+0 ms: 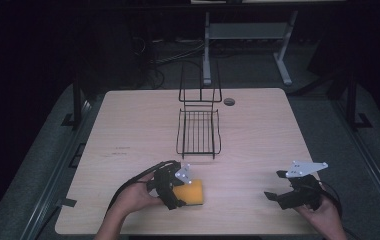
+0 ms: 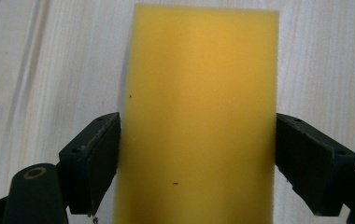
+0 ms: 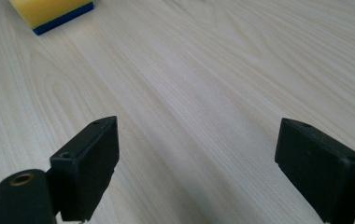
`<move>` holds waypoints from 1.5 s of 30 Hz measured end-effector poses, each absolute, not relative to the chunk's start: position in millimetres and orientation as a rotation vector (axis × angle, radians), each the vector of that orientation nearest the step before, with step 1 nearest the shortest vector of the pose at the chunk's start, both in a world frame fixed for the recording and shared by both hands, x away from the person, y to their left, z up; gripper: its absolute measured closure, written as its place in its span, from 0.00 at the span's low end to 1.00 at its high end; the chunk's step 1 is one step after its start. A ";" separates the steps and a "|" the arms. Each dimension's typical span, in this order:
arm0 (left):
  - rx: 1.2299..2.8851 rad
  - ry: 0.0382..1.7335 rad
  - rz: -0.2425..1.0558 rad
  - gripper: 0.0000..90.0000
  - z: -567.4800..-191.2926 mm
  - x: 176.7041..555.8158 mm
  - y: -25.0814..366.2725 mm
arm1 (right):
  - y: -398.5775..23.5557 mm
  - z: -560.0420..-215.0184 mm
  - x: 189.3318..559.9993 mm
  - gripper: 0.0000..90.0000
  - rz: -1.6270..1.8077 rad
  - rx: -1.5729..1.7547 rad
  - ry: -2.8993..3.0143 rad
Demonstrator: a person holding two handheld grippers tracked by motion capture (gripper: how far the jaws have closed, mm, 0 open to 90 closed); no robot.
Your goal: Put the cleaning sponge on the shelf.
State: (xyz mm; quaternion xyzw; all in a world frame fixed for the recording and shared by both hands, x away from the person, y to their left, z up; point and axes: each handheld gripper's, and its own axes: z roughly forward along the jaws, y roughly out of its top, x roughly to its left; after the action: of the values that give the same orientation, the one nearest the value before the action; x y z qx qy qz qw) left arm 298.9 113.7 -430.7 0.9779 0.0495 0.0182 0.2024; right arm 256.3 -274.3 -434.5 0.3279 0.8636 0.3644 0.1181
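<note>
One yellow sponge is the work in hand, and it lies flat on the wooden table, well in front of the black wire rack on the person's side, slightly to the rack's left. In the right gripper view a blue layer shows under the yellow one.

The left gripper has the sponge between its jaws. In the left gripper view the two black pads sit against the sponge's long sides, one on each. The yellow edges look straight, so the squeeze is light at most; whether it is a firm clamp or mere contact is hard to say from this angle. The sponge appears to rest on the table, not lifted.

The right gripper hangs above bare wood, off to the right of the rack and nearer the person, well apart from the sponge. Its jaws stand wide apart with nothing between them.

As a judgement: the reach is done and the grasp is made or nearly so. What is left is most of it: lifting the sponge and carrying it forward, probably to the rack, whose basket holds nothing so far.
</note>
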 end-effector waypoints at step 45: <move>2.710 0.144 0.060 0.23 -442.2 298.6 112.2 | -274.5 -436.0 257.2 0.15 1.067 0.955 2.534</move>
State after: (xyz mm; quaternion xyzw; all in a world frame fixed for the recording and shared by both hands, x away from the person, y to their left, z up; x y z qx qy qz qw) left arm 298.6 112.2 -442.2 0.9757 0.0518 0.0217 0.2118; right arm 257.2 -274.5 -436.0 0.3260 0.8647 0.3642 0.1154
